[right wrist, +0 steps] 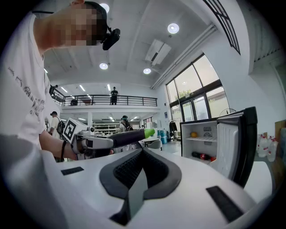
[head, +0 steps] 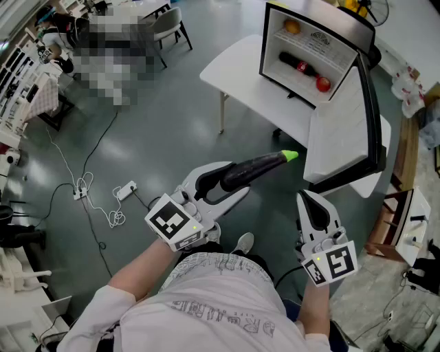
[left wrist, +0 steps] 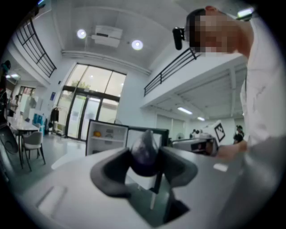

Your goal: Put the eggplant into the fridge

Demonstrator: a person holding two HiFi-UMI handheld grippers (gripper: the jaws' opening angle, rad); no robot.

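a white tabletop (head: 237,72) stands on the grey floor (head: 158,117). an orange (head: 292,27) sits above a dark bottle (head: 297,65) and a red fruit (head: 323,84). a power strip (head: 126,190) with white cables lies on the floor.

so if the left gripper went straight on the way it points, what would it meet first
Probably the open fridge door: the eggplant in the left gripper aims at its inner face, not the shelves, though depth is unclear.

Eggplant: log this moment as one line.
left gripper: shut on eggplant | right gripper: shut, empty | fridge: on table, door open | eggplant: not yet inside
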